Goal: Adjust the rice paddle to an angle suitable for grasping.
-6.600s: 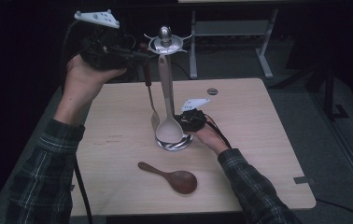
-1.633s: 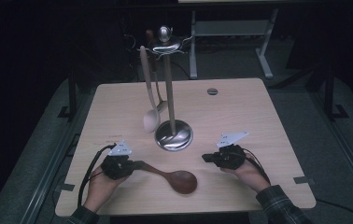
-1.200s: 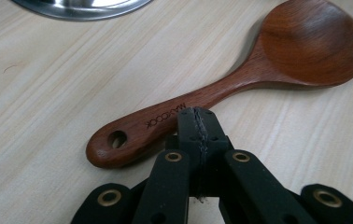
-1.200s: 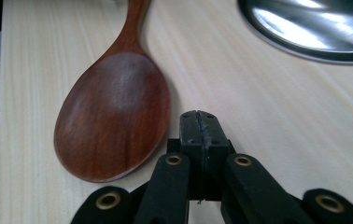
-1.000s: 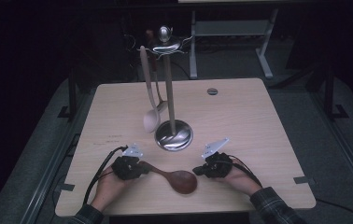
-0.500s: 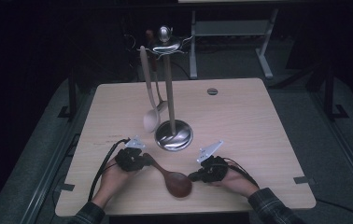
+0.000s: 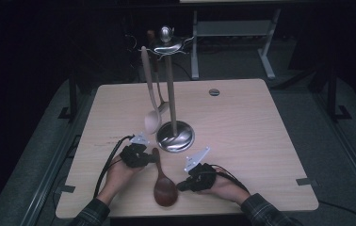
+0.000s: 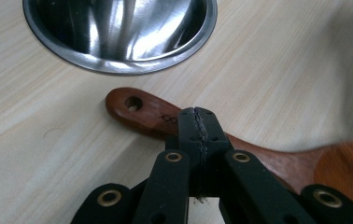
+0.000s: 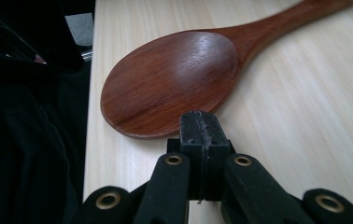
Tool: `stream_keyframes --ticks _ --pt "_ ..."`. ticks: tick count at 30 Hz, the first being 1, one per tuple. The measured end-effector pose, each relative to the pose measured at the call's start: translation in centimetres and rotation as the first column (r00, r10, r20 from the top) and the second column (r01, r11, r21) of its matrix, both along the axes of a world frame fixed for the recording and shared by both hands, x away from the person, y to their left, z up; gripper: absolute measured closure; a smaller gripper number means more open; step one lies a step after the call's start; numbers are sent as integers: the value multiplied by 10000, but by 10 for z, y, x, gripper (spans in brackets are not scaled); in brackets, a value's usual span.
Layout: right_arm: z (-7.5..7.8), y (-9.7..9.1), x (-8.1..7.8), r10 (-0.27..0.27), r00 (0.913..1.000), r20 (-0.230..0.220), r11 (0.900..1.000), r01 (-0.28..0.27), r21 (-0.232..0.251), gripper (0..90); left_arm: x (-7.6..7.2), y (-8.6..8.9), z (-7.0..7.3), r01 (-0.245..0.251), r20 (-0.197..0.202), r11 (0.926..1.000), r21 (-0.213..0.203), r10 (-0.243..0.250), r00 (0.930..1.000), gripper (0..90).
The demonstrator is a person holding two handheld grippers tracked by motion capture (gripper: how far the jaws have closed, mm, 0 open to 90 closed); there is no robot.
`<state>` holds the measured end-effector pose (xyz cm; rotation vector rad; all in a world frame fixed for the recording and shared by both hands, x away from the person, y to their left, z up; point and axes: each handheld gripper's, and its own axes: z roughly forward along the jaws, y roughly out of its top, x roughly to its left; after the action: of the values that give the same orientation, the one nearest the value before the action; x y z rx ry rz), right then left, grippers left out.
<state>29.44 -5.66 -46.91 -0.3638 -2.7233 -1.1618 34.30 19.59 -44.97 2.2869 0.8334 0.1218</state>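
The light wooden table (image 7: pixel 261 141) takes up the middle of the high view, its bare top serving as the work surface. Upper centre stands a steel utensil stand (image 7: pixel 169 84), its round base (image 7: pixel 176 137) planted on the table and its hooks at the top of the pole. A pale wooden spoon (image 7: pixel 151 106) hangs from one hook, bowl down beside the pole, which suggests that the stand is where the spoons belong.

Lower centre, the dark brown wooden spoon (image 7: pixel 163 181) lies flat on the table, bowl toward the bottom edge and its holed handle end pointing up at the stand's base, near it but apart. Lying flat, it offers little to grab, so both hands appear to be nudging it.

The left gripper (image 7: pixel 143 159) sits at the handle from the left, jaws pressed fully together and holding nothing, the tip over the handle (image 8: pixel 146 112). The right gripper (image 7: pixel 185 185) sits just right of the bowl (image 9: pixel 174 79), jaws likewise closed and empty, the tip at the bowl's rim.
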Motion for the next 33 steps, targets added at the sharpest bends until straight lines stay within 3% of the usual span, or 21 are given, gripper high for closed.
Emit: stream_keyframes --ticks 12,16,19,22,27,29,33 --pt "0 38 -7 609 9981 63 9976 -611 335 899 -1 1 1 23 -36 10000 53 -23 10000 898" --pt "0 50 -8 858 9958 330 9951 -873 460 899 -4 5 6 -148 -14 9994 -297 148 9999 898" --pt "4 50 -10 870 9952 457 9951 -890 435 899 -11 11 13 -124 -15 9981 -603 123 9999 898" --pt "7 39 -7 506 9972 552 9975 -532 465 897 -21 12 16 10 -249 9965 -833 -31 9997 898" --pt "12 9 2 -789 9936 810 9965 764 335 683 -41 8 18 375 -540 9954 -881 -423 9976 898" --pt "14 -4 5 -1420 9865 817 9896 1395 354 572 -47 4 18 612 -556 9945 -847 -660 9963 898" --pt "17 -27 10 -2464 9639 1007 9690 2433 424 459 -62 -10 14 967 -807 9905 -980 -1048 9912 898"
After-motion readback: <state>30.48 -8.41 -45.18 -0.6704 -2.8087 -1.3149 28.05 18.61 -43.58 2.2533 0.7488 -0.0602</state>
